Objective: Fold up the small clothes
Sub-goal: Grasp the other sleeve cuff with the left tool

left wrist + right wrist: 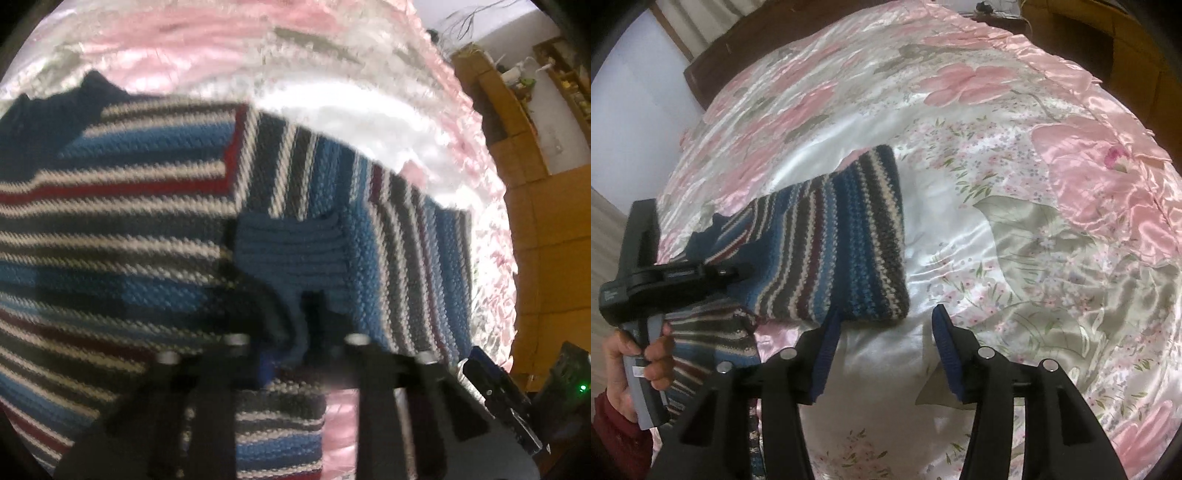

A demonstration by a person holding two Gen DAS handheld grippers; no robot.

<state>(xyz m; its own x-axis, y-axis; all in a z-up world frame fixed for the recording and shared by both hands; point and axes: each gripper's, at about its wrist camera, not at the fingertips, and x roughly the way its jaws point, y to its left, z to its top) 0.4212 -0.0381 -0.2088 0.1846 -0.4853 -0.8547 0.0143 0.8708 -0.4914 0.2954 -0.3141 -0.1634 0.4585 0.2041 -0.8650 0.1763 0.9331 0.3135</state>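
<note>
On a bed point(1015, 155) dressed in a shiny pink floral satin cover, I work a small striped knit sweater point(827, 243) with a tool in each hand. The sweater, banded in blue, grey, cream and dark red, lies on the left part of the cover as seen from my right wrist camera, partly doubled over itself, its near edge just ahead of my right tool's left finger.

My right tool point(886, 328) hangs released over bare satin, its two blue-padded fingers point(823, 365) spread wide with nothing between them; the left finger's tip sits at the sweater's hem, though I cannot tell whether it touches.

My left tool point(295, 317) is clenched on a bunched fold of the blue knit, which rises between its dark fingers in the blurred left wrist view. Around it the striped fabric fills most of that frame, a sleeve point(406, 236) running off to the right with its stripes turned against those of the body. From the right wrist camera the same tool point(738, 271) shows from the side, reaching in over the sweater's left part, my hand point(646, 354) wrapped round its grey grip, a dark red cuff point(617, 439) at the wrist.

Beyond the bed's far right edge, wooden furniture point(509, 122) stands against a pale wall.
</note>
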